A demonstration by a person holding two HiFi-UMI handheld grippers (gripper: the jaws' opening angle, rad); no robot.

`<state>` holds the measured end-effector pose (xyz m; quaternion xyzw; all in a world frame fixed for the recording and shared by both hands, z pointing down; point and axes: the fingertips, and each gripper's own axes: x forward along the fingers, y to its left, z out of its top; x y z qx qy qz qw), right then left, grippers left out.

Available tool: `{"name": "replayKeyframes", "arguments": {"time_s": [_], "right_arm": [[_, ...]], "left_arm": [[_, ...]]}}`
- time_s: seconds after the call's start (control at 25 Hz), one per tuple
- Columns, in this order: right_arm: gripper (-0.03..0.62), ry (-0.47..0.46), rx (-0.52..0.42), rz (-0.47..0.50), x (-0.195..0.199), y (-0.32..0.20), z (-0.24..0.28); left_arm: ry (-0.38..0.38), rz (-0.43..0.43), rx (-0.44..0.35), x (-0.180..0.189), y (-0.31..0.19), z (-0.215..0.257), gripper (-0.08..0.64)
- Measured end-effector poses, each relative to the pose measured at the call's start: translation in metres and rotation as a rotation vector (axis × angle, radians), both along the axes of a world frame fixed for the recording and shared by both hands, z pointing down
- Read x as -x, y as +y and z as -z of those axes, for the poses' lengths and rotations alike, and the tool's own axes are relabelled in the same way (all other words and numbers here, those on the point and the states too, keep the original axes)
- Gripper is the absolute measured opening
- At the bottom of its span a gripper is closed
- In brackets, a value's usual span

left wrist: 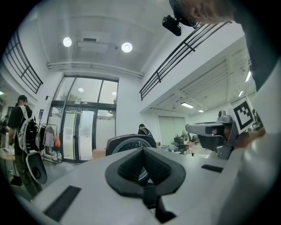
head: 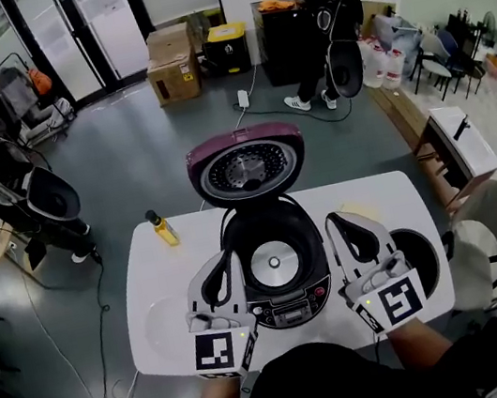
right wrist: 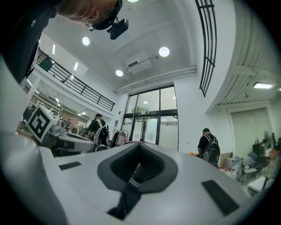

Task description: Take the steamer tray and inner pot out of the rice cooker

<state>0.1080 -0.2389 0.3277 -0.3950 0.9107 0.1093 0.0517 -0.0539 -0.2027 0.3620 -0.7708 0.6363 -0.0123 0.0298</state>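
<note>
Saw one open maroon-lidded rice cooker [head: 275, 269], one small yellow bottle [head: 162, 228]. Found two white grippers pressed together, empty: left gripper [head: 225, 256], right gripper [head: 338, 221].

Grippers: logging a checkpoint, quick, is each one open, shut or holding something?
White left gripper: shut, holding nothing.
White right gripper: shut, holding nothing.

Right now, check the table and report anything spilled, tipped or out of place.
Nothing stands out. The rice cooker sits squarely with its lid up, a yellow bottle stands to its left, and the white table shows no spill that I can see.
</note>
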Motion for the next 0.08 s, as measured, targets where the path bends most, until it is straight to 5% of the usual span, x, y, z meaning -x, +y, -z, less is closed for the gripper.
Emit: {"name": "replayKeyframes", "arguments": {"time_s": [0.08], "right_arm": [[-0.002, 0.004, -0.001, 0.002, 0.0057, 0.0024, -0.0008]], "left_arm": [[-0.001, 0.009, 0.015, 0.0047, 0.0032, -0.0011, -0.003]]}}
